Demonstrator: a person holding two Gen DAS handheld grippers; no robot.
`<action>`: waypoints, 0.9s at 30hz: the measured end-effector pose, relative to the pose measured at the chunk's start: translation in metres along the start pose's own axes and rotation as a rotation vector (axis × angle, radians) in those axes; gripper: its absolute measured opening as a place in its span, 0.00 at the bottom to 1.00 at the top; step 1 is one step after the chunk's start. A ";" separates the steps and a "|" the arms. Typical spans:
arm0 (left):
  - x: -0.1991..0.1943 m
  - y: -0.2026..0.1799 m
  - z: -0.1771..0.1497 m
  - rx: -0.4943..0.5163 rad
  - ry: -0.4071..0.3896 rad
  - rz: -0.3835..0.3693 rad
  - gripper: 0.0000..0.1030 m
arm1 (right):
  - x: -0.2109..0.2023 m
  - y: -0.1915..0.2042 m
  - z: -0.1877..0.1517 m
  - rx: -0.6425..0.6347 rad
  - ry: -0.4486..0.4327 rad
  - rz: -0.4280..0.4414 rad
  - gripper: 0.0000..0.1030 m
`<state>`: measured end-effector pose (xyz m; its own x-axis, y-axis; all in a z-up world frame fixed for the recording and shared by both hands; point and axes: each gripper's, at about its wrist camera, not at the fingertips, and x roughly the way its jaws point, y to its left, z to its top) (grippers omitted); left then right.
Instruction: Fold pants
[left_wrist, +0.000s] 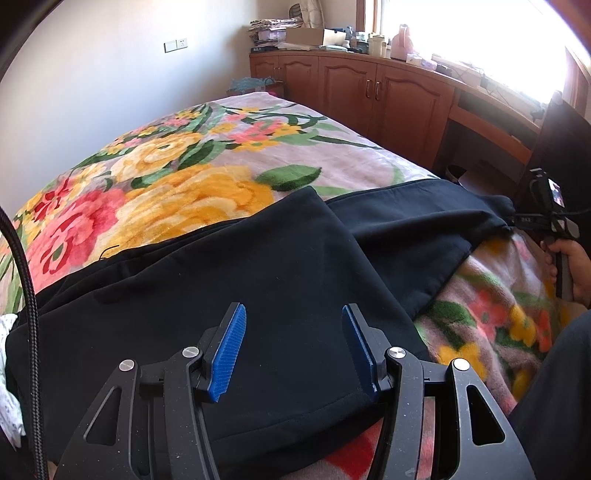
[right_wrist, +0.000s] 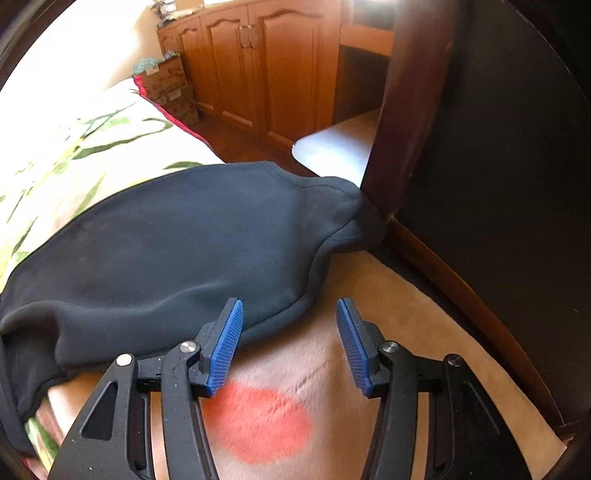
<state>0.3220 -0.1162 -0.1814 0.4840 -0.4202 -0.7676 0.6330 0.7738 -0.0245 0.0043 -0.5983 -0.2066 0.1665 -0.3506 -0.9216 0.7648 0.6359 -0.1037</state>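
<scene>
**Black pants spread on the floral bed, both grippers wide and empty**

Here we are over the bed, and the pants fill the near half of the left wrist view: plain black, soft matte fabric, lying across the floral blanket from left to right. One layer is laid over another, its edge running on a diagonal from a corner near the middle of the bed down toward the near right. A hemmed edge sits close to the camera, just under the right finger. To the right, a narrower stretch of the pants reaches the bed's right edge, bunched at its far end.

The left gripper hovers above the cloth, blue pads spread well apart, nothing between them.

Over in the right wrist view, the same black fabric lies as a rounded, gently wrinkled shape with a seamed border, its far tip bunched against the dark wooden bed frame. The right gripper is also spread wide and holding nothing; its left pad is over the hem, its right pad over bare blanket with an orange-red patch.

Wooden cabinets line the far wall.
</scene>
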 end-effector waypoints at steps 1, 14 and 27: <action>0.000 0.000 0.001 0.000 0.001 0.000 0.54 | 0.006 0.001 0.004 0.008 0.012 0.010 0.50; -0.020 0.000 0.003 -0.026 -0.050 0.018 0.54 | -0.062 0.073 0.054 -0.093 -0.173 0.073 0.07; -0.063 0.037 -0.006 -0.103 -0.138 0.138 0.54 | -0.208 0.324 -0.005 -0.427 -0.279 0.661 0.07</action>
<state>0.3112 -0.0583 -0.1381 0.6443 -0.3621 -0.6737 0.4935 0.8698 0.0044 0.2143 -0.3153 -0.0505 0.6894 0.0649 -0.7215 0.1628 0.9566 0.2416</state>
